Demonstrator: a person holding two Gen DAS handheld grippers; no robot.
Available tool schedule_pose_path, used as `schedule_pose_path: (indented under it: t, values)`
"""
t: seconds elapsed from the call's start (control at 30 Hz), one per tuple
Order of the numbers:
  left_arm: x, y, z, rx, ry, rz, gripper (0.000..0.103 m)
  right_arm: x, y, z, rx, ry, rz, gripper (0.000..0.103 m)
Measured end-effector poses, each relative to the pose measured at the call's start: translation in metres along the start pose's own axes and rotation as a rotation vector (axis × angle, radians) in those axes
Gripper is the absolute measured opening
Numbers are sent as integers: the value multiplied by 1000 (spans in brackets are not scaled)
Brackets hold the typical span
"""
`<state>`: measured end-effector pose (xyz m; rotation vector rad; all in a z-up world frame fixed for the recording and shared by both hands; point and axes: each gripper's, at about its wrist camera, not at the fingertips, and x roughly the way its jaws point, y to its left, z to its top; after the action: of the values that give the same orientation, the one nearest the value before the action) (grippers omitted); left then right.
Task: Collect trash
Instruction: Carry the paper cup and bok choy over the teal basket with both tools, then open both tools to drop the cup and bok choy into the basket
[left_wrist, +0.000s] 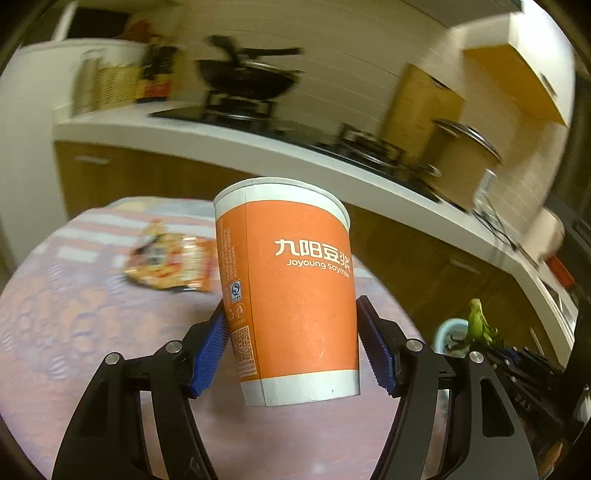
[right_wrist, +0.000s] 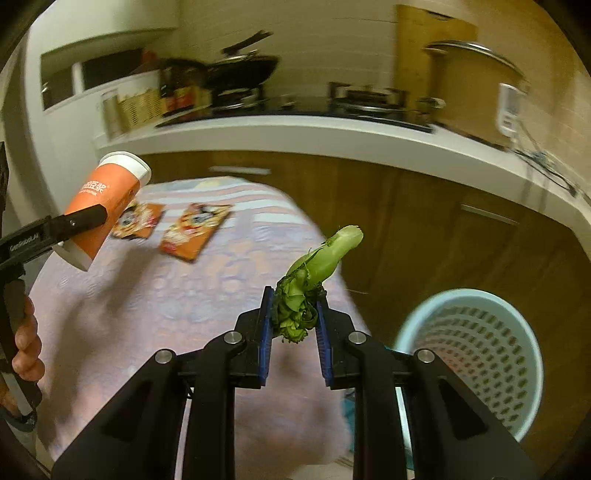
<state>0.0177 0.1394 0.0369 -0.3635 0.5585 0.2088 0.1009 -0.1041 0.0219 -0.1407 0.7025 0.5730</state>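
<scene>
- A kitchen: a white counter (right_wrist: 332, 136) over brown cabinet doors runs along the back, and in front of it stands a table with a pale pink and lilac patterned cloth (right_wrist: 177, 302)
- An orange paper cup (left_wrist: 291, 291) printed "Joyoung soymilk", with white bands at rim and base, sits upright between the blue pads of the left gripper (left_wrist: 291, 343), both pads pressed on its lower sides; it is lifted clear of the cloth
- In the right wrist view the same cup (right_wrist: 107, 206) leans at the far left, clamped in black fingers, with a person's hand (right_wrist: 26, 350) on the handle below it
- The right gripper (right_wrist: 293, 325) is closed on a green vegetable scrap (right_wrist: 314, 273): the dark leafy end is squeezed between the blue pads and the pale stalk juts up and away past the fingertips
- Two orange snack wrappers (right_wrist: 195, 232) lie flat on the cloth, side by side, beyond both grippers and well apart from them
- A pale blue perforated wastebasket (right_wrist: 476, 354) stands on the floor just right of the table, its mouth facing the right wrist camera
- On the counter: a black wok (right_wrist: 243, 70) on a hob, bottles, a wicker holder, a lidded pot (right_wrist: 476, 77), and a wooden board leaning on the tiled wall
</scene>
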Motion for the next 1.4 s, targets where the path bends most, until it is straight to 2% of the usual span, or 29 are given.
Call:
schedule_pose_path:
  t: [0.27,0.47,0.7,1.03,1.4]
  values:
    - [30,-100,-8,151,48,-126,65,-23,-82,-22,130,-17,-100,18]
    - [64,-173,-24,248,117,-210,65,-28,-141,-44,229,-4,-162,18]
    - [109,-229,-52,302,227,-270,65,-19,-188,-70,297,52,-223,18]
    - [151,-262,-81,327,322,-281,65,1,-220,-94,346,129,-238,18]
    - [158,-269,-90,358,362,-290,68,10,-223,-97,353,162,-225,21]
